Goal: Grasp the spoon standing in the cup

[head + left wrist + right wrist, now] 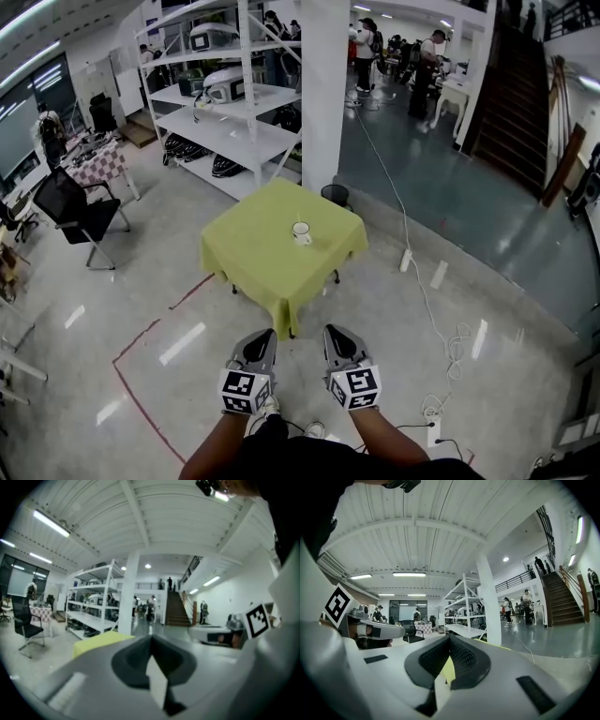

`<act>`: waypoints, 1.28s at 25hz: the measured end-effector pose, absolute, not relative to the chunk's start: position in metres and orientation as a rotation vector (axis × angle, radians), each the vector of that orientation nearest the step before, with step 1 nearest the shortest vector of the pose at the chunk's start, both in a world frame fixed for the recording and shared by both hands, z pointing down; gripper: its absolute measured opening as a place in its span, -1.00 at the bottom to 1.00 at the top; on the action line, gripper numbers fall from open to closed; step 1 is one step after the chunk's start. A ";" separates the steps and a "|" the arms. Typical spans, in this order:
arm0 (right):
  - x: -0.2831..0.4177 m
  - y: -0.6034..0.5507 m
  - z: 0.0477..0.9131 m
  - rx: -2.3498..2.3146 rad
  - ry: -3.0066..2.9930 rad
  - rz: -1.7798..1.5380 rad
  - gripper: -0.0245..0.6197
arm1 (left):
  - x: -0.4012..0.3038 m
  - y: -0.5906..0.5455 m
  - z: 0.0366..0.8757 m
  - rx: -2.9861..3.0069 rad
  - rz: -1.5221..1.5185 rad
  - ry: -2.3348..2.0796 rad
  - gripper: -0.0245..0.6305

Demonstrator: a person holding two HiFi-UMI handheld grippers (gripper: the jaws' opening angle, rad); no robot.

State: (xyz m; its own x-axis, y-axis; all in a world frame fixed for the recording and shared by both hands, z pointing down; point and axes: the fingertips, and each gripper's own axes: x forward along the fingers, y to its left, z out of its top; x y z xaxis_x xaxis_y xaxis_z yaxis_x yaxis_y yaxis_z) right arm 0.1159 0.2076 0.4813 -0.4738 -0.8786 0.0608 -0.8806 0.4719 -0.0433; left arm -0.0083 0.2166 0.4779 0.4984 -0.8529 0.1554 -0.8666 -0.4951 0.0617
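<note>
— One cup stands near the middle of the worktop, a bit toward its far right edge. The spoon should be standing in it, but from here it is too tiny to pick out.

— Why are both tools so far back?

— I think the person is well away from it. So the left tool and the right tool hang low, each pressed together on nothing. One must spread before it grabs.

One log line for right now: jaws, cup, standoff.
left gripper: jaws shut, empty | right gripper: jaws shut, empty | cup: upright on yellow table, untouched | standoff: both grippers short of table
</note>
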 end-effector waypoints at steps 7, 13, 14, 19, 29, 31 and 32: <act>0.108 0.182 0.486 1.563 -2.669 0.106 -0.90 | -0.008 0.192 0.482 2.606 0.138 -1.495 -0.91; 0.092 0.148 0.483 1.552 -2.665 0.080 -0.90 | -0.022 0.159 0.482 2.597 0.119 -1.505 -0.91; 0.089 0.140 0.481 1.558 -2.663 0.074 -0.90 | -0.026 0.152 0.480 2.596 0.113 -1.511 -0.91; 0.072 0.104 0.477 1.563 -2.665 0.055 -0.90 | -0.045 0.111 0.479 2.600 0.103 -1.521 -0.91; 0.026 0.041 0.462 1.558 -2.657 -0.030 -0.90 | -0.083 0.042 0.471 2.657 0.095 -1.491 -0.91; 0.018 0.034 0.460 1.579 -2.647 -0.021 -0.90 | -0.096 0.032 0.470 2.650 0.091 -1.512 -0.91; 0.015 0.032 0.461 1.588 -2.640 -0.012 -0.90 | -0.101 0.029 0.468 2.652 0.080 -1.512 -0.91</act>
